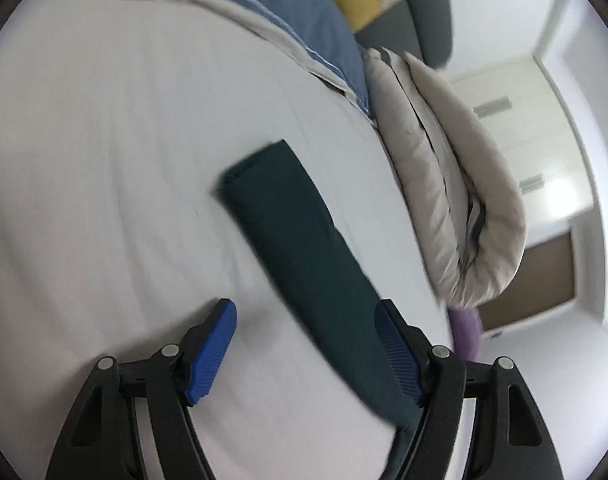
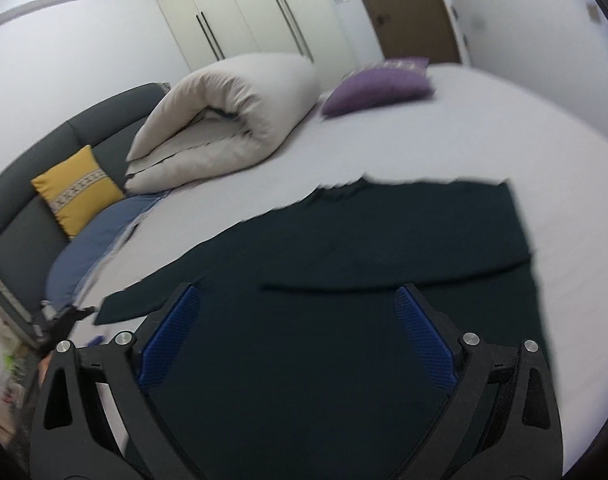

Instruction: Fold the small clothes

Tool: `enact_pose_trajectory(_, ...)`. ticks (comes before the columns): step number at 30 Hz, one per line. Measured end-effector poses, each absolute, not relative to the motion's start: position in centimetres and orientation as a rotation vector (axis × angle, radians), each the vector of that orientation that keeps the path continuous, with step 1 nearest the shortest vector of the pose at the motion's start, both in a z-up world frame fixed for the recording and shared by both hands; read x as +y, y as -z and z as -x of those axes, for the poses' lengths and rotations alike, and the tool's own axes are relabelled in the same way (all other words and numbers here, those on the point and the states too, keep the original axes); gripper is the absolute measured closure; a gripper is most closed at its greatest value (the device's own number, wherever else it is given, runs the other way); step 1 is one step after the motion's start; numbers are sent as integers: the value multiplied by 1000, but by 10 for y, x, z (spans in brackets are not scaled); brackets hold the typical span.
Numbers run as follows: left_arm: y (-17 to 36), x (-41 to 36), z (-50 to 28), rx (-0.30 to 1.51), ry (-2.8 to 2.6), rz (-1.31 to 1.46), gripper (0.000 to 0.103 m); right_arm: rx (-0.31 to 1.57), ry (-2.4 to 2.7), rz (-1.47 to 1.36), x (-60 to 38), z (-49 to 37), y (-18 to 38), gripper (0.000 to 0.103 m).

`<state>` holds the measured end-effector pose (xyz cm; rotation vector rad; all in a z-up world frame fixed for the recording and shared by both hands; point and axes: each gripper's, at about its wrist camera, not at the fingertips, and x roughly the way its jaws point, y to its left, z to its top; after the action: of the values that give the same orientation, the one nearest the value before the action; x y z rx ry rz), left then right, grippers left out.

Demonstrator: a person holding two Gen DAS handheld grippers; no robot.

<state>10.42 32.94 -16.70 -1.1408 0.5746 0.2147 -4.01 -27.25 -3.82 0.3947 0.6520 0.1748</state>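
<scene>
A dark green garment lies on the white bed sheet [image 1: 103,160]. In the left wrist view one long sleeve or leg of the garment [image 1: 299,248] runs diagonally from the middle to the lower right, passing between the fingers close to the right pad. My left gripper [image 1: 306,348] is open and holds nothing. In the right wrist view the garment [image 2: 344,320] is spread wide, partly folded over itself. My right gripper [image 2: 295,336] is open just above its middle, holding nothing.
A rolled beige duvet [image 2: 231,116] lies on the far side of the bed, with a purple cushion [image 2: 380,84] beside it. A blue blanket [image 1: 287,12], a yellow cushion [image 2: 75,192] and a dark sofa [image 2: 19,216] are nearby. Wardrobes [image 2: 239,8] stand behind.
</scene>
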Motion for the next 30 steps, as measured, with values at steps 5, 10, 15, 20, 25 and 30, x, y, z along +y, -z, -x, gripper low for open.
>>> enact_pose_trajectory(5,171,338,-133,562,-236,1157,34,692,-207,-452,-250,36,50,15)
enact_pose_trajectory(10,186,359,-154,608,-243,1235,92,697,-199,-481,-252,29,61,15)
enact_pose_trajectory(15,150,336,-158,588,-240,1086,95,701,-190,-531,-279,36,70,15)
enact_pose_trajectory(20,85,246,-182,580,-91,797,95,699,-151,-589,-304,50,85,15)
enact_pose_trajectory(25,37,83,-196,587,108,310,95,687,-105,-644,-326,66,98,15)
enact_pose_trajectory(30,64,-57,-177,607,258,-30,93,678,-60,-677,-349,76,108,15)
